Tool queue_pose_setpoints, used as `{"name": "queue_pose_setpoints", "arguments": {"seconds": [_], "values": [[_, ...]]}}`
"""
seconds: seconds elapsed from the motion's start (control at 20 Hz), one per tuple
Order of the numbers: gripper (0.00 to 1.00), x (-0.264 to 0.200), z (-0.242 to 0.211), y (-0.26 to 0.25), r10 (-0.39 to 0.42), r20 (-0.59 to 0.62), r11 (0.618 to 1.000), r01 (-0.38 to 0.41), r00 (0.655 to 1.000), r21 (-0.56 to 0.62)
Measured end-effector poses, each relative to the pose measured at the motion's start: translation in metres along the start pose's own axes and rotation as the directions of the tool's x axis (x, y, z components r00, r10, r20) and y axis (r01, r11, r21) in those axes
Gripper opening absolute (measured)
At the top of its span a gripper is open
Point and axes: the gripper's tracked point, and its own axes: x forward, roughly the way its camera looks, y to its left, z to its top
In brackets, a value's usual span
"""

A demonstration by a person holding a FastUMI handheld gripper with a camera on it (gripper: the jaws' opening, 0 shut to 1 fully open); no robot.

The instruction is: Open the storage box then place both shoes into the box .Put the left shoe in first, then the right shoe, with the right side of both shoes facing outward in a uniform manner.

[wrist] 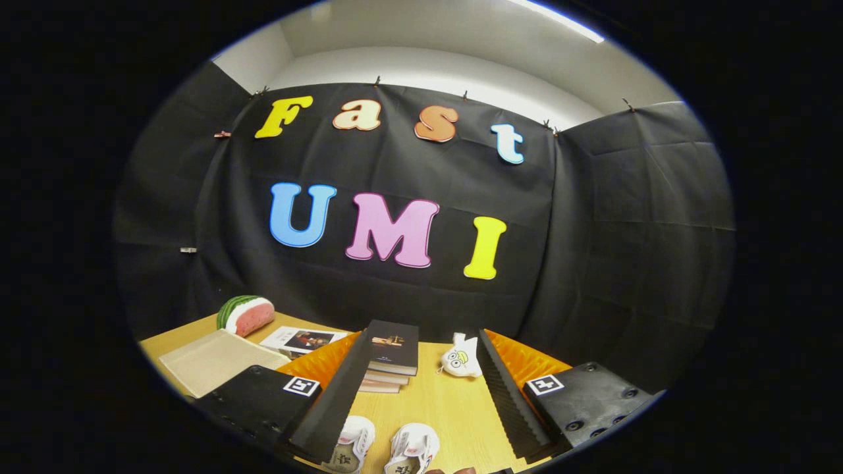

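Observation:
Two small white shoes lie side by side on the wooden table (441, 401), between my fingers and low down: one shoe (352, 444) partly behind the left finger, the other shoe (411, 451) just right of it. Their toes point away from me. My gripper (421, 388) is open, its two fingers spread wide with nothing held between them. It hovers above the table, tilted up toward the booth's wall. A flat beige lid or box (211, 359) lies on the table beyond the left finger.
A stack of dark books (392, 355) sits ahead between the fingers. A small white plush toy (461, 359) lies right of the books. A watermelon-slice toy (247, 313) and a booklet (303, 340) rest at the far left.

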Motion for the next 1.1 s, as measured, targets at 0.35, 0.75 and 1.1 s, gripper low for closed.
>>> {"name": "queue_pose_setpoints", "arguments": {"seconds": [0.35,0.75,1.1], "values": [[0.98,0.003,-0.045,0.088,0.378,-0.173,0.894,-0.311,0.910,0.322],[0.98,-0.020,-0.132,0.187,0.752,-0.345,0.568,-0.289,0.561,0.770],[0.98,-0.034,-0.180,0.239,0.867,-0.316,0.381,-0.104,0.385,0.919]]}}
